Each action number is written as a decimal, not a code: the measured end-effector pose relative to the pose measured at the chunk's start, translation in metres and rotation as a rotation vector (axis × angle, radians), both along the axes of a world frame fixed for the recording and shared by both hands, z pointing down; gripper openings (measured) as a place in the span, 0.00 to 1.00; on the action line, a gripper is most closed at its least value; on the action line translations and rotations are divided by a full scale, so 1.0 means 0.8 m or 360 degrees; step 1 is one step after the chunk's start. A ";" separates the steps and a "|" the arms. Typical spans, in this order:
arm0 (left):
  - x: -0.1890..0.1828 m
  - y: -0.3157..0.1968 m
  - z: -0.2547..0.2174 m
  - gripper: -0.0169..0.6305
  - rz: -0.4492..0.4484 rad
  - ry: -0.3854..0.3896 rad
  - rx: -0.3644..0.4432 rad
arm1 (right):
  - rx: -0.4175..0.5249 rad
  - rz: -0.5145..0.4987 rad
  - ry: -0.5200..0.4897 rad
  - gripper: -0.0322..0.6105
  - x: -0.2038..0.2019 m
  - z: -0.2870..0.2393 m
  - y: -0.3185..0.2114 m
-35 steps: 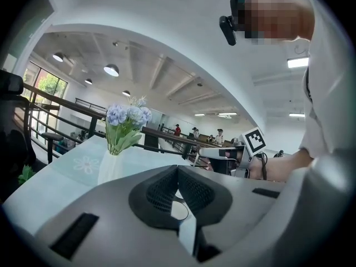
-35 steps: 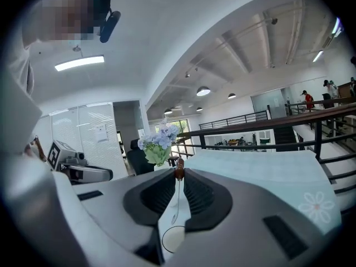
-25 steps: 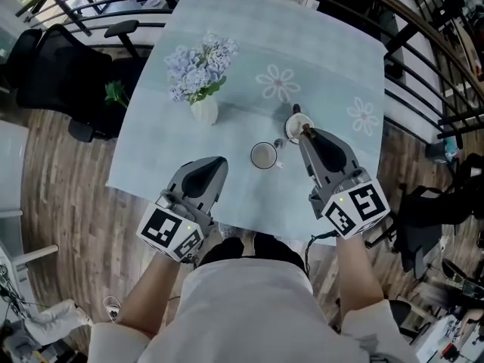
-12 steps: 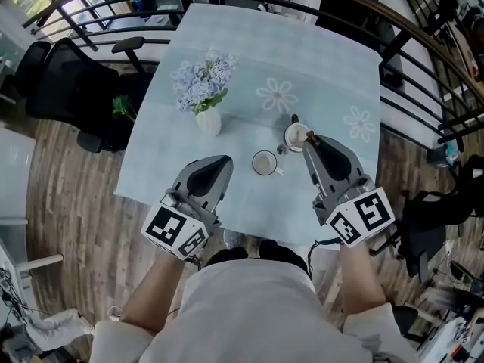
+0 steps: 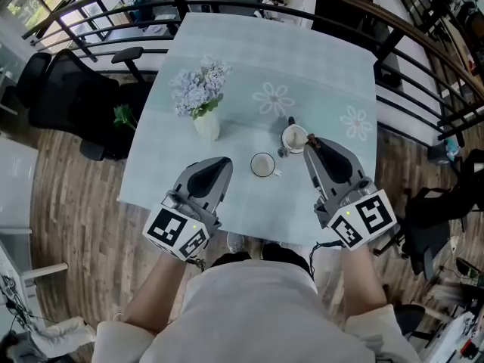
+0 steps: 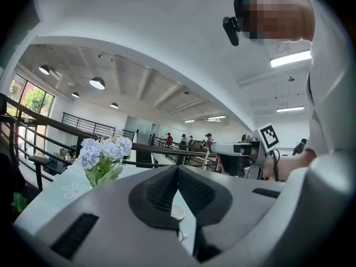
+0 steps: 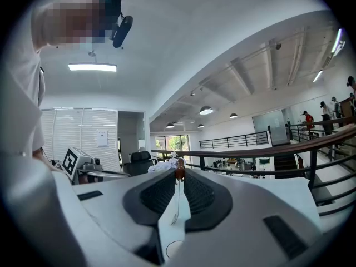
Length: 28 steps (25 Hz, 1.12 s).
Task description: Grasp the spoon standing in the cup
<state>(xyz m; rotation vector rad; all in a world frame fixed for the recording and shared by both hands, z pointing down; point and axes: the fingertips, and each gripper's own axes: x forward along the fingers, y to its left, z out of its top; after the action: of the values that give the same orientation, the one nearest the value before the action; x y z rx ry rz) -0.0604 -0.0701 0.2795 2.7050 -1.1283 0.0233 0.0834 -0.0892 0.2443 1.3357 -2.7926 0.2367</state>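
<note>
My right gripper [image 5: 311, 140] is shut on a thin metal spoon [image 7: 177, 202] by its brown top end, which pokes out above the jaws. The spoon hangs straight down between the fingers, its bowl above a white rim at the bottom of the right gripper view. In the head view the jaw tips sit at the right edge of a white cup [image 5: 294, 137]. A second, empty white cup [image 5: 262, 165] stands to the left of it. My left gripper [image 5: 220, 160] hovers near the table's front, jaws together and empty, also seen in its own view as left gripper [image 6: 178, 169].
A white vase of pale blue flowers [image 5: 200, 93] stands at the table's left. The light blue tablecloth [image 5: 302, 59] has daisy prints. Dark railings [image 5: 423, 66] curve round the back and right. A black office chair [image 5: 64, 97] is on the left floor.
The head view has shifted slightly, so the table sits a little lower in frame. Both grippers keep nearly the same places; the right one's tips have drifted slightly right of the cup.
</note>
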 end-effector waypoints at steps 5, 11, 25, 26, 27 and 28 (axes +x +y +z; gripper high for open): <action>0.004 0.002 -0.001 0.05 0.0002 -0.0004 -0.0001 | -0.0020 0.0006 -0.0006 0.14 0.005 0.004 0.003; 0.006 0.003 0.004 0.05 0.0005 -0.0004 -0.0013 | -0.0043 0.0011 -0.0012 0.14 0.006 0.009 0.004; 0.009 0.013 0.009 0.05 -0.0008 0.0005 -0.0035 | -0.0074 -0.0010 0.0025 0.14 0.005 0.020 0.012; 0.009 0.014 0.009 0.05 -0.0010 0.0005 -0.0037 | -0.0076 -0.0010 0.0026 0.14 0.005 0.020 0.013; 0.009 0.016 0.010 0.05 -0.0012 0.0005 -0.0040 | -0.0077 -0.0011 0.0026 0.14 0.005 0.021 0.014; 0.009 0.017 0.011 0.05 -0.0014 0.0005 -0.0041 | -0.0079 -0.0011 0.0026 0.14 0.005 0.022 0.015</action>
<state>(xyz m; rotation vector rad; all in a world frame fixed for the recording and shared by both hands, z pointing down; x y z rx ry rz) -0.0535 -0.0562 0.2882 2.6764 -1.1311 0.0321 0.0877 -0.0773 0.2619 1.3111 -2.7586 0.2912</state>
